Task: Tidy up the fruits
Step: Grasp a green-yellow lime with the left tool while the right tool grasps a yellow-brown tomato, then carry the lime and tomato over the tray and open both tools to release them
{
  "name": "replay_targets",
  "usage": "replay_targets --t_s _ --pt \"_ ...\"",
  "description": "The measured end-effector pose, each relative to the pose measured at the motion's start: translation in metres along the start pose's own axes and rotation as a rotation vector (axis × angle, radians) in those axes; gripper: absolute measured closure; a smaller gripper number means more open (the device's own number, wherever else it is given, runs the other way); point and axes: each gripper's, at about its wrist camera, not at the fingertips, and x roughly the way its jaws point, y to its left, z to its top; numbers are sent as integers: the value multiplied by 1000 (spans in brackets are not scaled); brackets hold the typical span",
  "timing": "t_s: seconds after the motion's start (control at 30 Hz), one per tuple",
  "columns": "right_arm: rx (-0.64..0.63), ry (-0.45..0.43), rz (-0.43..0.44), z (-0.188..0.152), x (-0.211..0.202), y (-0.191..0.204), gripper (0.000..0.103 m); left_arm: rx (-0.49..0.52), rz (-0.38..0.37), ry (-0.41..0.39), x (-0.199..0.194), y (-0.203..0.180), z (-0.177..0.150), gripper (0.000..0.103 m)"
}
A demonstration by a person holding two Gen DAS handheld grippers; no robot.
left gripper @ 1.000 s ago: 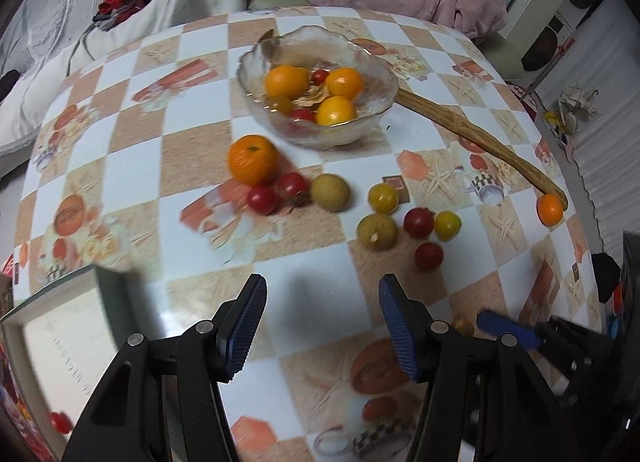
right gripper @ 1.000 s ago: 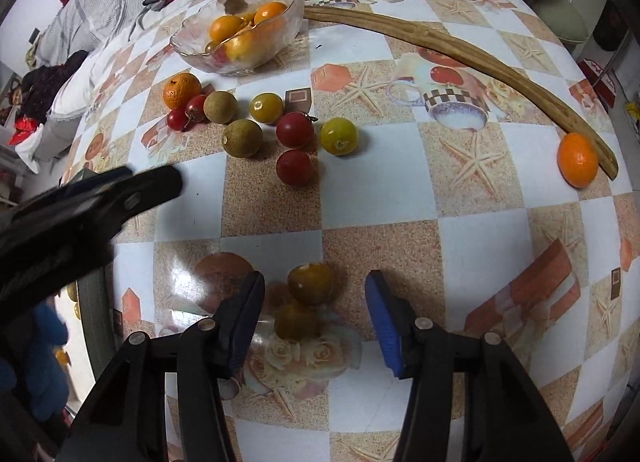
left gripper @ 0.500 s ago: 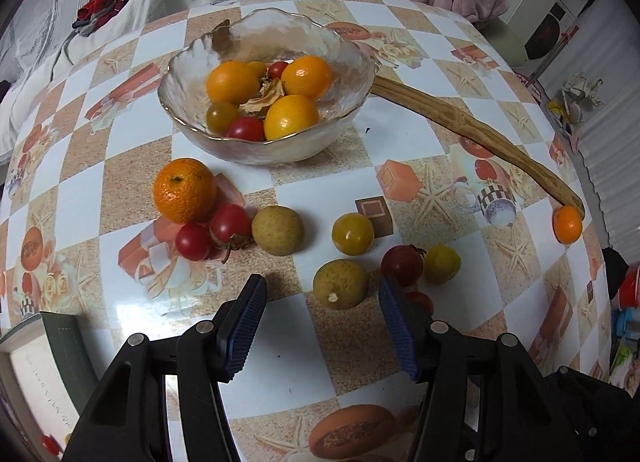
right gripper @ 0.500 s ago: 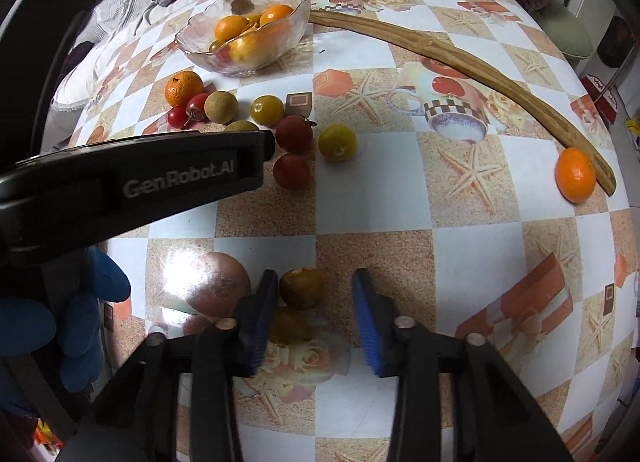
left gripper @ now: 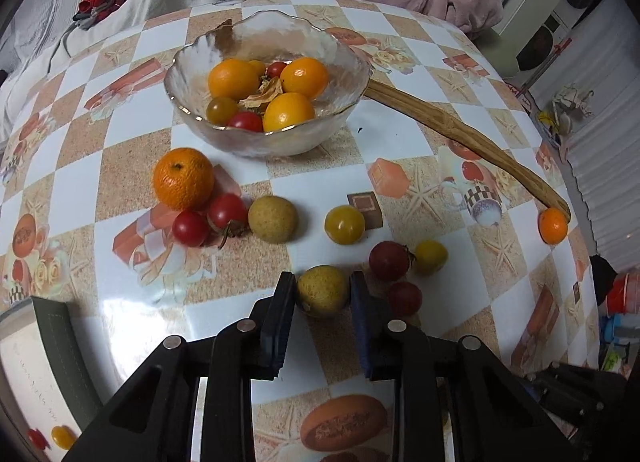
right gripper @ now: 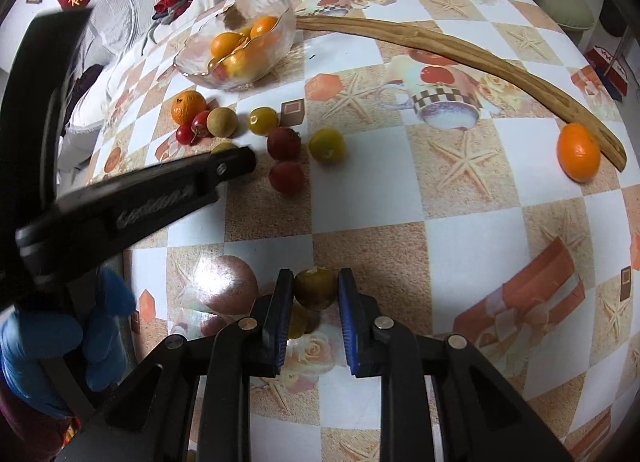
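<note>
Fruits: loose ones lay scattered on the checked tablecloth [left gripper: 132, 134], near of the glass bowl [left gripper: 348, 106], which already held oranges and small tomatoes.
Left gripper [left gripper: 322, 292]: its two pads sat against either side of a yellow-green round fruit [left gripper: 322, 290], clenched on it, the fruit apparently on the cloth.
Right gripper [right gripper: 315, 288]: closed around a dark olive-yellow fruit [right gripper: 315, 287], which sat between the pads at their tips (a second yellowish fruit showed just beneath, half hidden by the left pad).
Key relation: the bowl lay far and slightly left of the left gripper, with a brownish round fruit [left gripper: 273, 219] and a yellow tomato [left gripper: 344, 224] in between; from the right gripper it lay far and well to the left.
Nearer hand: the left, by my judgement.
Long axis: none to speak of, both held fruits being round.
Other fruit: a large orange [left gripper: 183, 178] just near-left of the bowl; a small orange [right gripper: 579, 152] far right, touching the tip of a curved wooden stick [right gripper: 460, 48].
Likely step: carry each held fruit up over the rim.
</note>
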Motion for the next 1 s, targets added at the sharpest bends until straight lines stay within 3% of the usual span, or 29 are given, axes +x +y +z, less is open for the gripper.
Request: replay_targets --t_s 0.5,1.0 --pt "-40 0 7 -1 -10 18 79 -59 -3 -42 -59 24 -47 74" --pt "-175 12 50 -5 -9 95 78 -191 75 -98 -115 96 -95 74"
